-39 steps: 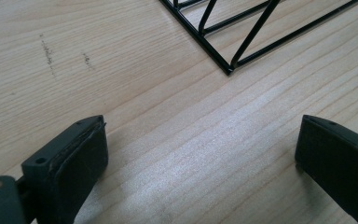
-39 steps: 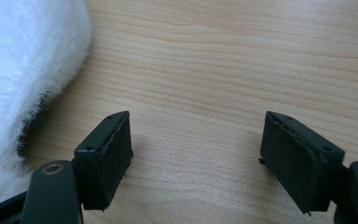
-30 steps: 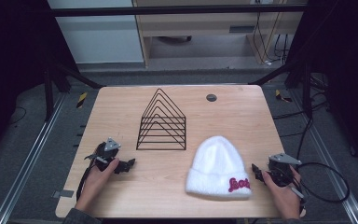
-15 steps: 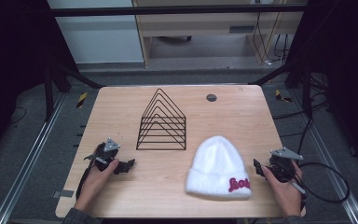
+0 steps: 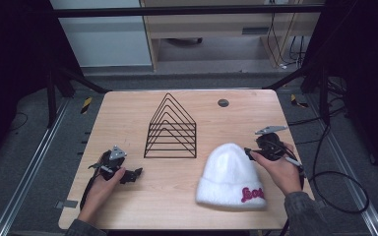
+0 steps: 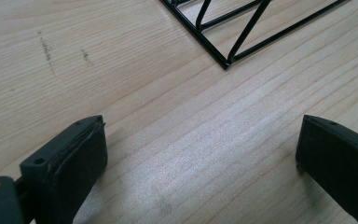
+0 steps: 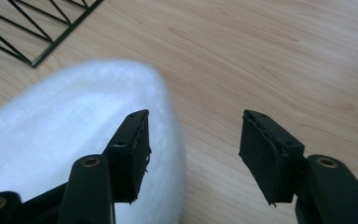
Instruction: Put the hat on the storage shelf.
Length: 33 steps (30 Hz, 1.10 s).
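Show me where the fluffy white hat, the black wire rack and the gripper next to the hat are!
white hat [image 5: 229, 169], high view, middle of its crown.
black wire rack [image 5: 171, 129], high view, its wire triangles.
right gripper [image 7: 193, 144], right gripper view, between its open jaws.

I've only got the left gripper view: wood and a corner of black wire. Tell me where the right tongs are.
Observer: The right tongs hover at the upper right edge of a white knit hat.
Operator: Give me the jaw state.
Observer: Part open, having just been closing; nothing between them, only bare table below.
Operator: Say what that wire belongs to.
Observer: A black wire rack of nested triangles, upright mid-table, beyond your left tongs.
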Tool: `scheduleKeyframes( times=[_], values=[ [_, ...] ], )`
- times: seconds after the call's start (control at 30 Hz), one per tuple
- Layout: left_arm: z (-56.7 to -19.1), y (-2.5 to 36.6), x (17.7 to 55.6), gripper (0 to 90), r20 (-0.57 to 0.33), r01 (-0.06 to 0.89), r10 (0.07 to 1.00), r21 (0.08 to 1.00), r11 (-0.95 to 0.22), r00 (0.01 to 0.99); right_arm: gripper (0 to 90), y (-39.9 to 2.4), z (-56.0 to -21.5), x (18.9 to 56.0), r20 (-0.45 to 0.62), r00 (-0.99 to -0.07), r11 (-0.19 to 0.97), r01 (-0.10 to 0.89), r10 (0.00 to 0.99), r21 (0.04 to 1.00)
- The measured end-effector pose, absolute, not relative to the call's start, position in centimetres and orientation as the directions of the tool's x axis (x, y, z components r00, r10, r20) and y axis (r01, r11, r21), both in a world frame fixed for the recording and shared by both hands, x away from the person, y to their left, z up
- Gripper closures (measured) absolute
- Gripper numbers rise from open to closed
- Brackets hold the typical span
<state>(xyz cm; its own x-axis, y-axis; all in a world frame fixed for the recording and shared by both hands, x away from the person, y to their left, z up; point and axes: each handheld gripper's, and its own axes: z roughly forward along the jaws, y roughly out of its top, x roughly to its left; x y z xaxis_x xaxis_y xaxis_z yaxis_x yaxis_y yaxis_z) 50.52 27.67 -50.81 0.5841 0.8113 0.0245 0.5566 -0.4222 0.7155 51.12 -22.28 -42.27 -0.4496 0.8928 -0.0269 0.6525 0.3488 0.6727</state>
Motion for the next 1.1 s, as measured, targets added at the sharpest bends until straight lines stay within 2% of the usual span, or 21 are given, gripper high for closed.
scheduleKeyframes(
  times=[0.13,0.37,0.4,0.5,0.7,0.77,0.8,0.83,0.93,1.1],
  values=[
    [-50.8,27.7,50.5,1.1,0.026,0.556,0.811,0.715,-0.423,0.585,47.2,-21.3,-42.5,52.2,-0.025,-0.47,0.369,0.658,0.882,0.657],
    [-50.8,27.7,50.5,1.0,0.026,0.556,0.811,0.715,-0.424,0.585,45.5,-19.3,-43.9,54.7,0.044,-0.489,0.361,0.699,0.871,0.618],
    [-50.8,27.7,50.5,1.0,0.025,0.556,0.811,0.715,-0.423,0.584,48.4,-19.0,-44.8,55.4,0.05,-0.482,0.36,0.717,0.875,0.597],
    [-50.8,27.7,50.5,1.0,0.026,0.556,0.81,0.714,-0.425,0.586,51.5,-18.9,-45.4,55.7,0.068,-0.478,0.356,0.735,0.876,0.577],
    [-50.8,27.7,50.5,0.4,0.028,0.554,0.808,0.713,-0.429,0.588,50.9,-18.4,-46.3,56.3,0.092,-0.483,0.361,0.755,0.871,0.547],
    [-50.8,27.6,50.5,0.4,0.027,0.555,0.809,0.714,-0.427,0.588,59.1,-18.1,-46.6,56.4,0.091,-0.491,0.373,0.758,0.867,0.534],
    [-50.8,27.7,50.5,0.4,0.027,0.555,0.809,0.713,-0.428,0.588,73.9,-18.1,-46.8,56.3,0.091,-0.514,0.396,0.75,0.853,0.53],
    [-50.8,27.7,50.5,0.4,0.027,0.555,0.808,0.714,-0.428,0.588,78.2,-18.0,-46.7,56.1,0.092,-0.525,0.403,0.744,0.846,0.533],
    [-50.8,27.6,50.5,0.4,0.025,0.556,0.809,0.714,-0.426,0.587,81.9,-18.0,-45.9,55.6,0.074,-0.547,0.421,0.717,0.834,0.556],
    [-50.8,27.6,50.5,0.4,0.028,0.555,0.809,0.714,-0.427,0.587,82.5,-18.1,-44.2,54.2,0.073,-0.56,0.402,0.673,0.825,0.621]
  ],
)
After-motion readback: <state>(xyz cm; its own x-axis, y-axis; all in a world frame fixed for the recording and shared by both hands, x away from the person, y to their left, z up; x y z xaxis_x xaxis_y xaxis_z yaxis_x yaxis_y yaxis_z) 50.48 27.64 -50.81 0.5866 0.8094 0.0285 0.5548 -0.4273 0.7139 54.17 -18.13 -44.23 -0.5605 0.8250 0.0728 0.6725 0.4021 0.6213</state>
